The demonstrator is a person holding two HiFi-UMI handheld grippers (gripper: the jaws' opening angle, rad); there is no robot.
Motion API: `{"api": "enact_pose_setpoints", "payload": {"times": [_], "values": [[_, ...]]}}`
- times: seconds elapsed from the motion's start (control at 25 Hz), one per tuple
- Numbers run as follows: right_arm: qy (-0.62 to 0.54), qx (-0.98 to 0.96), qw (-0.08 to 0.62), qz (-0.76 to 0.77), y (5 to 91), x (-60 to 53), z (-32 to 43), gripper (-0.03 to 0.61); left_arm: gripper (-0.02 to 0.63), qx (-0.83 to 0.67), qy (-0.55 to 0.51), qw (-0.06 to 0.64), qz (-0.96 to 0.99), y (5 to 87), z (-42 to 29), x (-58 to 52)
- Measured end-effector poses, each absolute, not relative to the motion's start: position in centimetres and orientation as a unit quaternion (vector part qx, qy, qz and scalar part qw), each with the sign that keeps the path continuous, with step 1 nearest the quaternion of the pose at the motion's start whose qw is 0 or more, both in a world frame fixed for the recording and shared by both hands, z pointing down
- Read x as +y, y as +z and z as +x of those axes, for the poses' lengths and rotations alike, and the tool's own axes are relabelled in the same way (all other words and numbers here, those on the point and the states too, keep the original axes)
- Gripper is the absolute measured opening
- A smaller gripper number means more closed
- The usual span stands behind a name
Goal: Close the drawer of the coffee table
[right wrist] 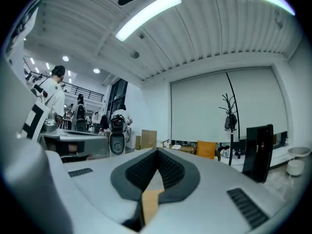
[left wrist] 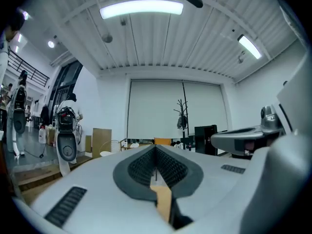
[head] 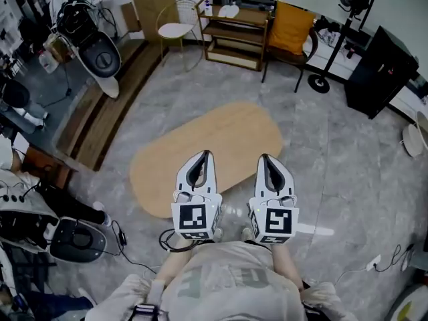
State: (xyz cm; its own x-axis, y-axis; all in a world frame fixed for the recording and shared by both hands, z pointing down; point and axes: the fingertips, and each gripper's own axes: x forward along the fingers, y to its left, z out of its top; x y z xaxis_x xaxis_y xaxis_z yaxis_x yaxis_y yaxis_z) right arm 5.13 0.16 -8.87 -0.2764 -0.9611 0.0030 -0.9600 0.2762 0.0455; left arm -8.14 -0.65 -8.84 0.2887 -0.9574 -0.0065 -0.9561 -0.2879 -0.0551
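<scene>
Hovering above table (head: 221,136): left gripper (head: 204,154), right gripper (head: 265,158) (shut).

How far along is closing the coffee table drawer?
Done, it seems: no drawer juts from the table in the head view, though its front is hidden under the top. In hand: nothing; the left gripper and right gripper are shut, empty, pointing level above the table. Left: likely nothing.

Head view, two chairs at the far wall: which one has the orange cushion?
The dark-framed chair right of the shelf; an orange cushion leans on its back. The wire chair left of the shelf has just a round white seat.
</scene>
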Motion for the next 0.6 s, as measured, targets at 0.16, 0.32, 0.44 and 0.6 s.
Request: {"api": "enact_pose_setpoints", "payload": {"times": [0.16, 0.32, 0.44, 0.6], "values": [[-0.039, -0.802, 0.008, 0.596, -9.5, 2.6, 4.6, 0.006, 0.008, 0.591, -0.026, 0.049, -0.805, -9.2, -8.2, 1.3], [-0.048, -0.802, 0.007, 0.595, -9.6, 3.6, 4.6, 0.006, 0.008, 0.598, -0.03, 0.031, -0.8, -8.5, -9.0, 2.0], [-0.055, -0.802, 0.016, 0.595, -9.4, 3.9, 4.2, 0.006, 0.008, 0.601, -0.032, 0.025, -0.798, -8.3, -9.4, 2.2], [-0.056, -0.811, 0.018, 0.582, -8.5, 5.0, 3.4, 0.006, 0.008, 0.604, -0.026, 0.03, -0.796, -8.0, -9.5, 3.3]]}}
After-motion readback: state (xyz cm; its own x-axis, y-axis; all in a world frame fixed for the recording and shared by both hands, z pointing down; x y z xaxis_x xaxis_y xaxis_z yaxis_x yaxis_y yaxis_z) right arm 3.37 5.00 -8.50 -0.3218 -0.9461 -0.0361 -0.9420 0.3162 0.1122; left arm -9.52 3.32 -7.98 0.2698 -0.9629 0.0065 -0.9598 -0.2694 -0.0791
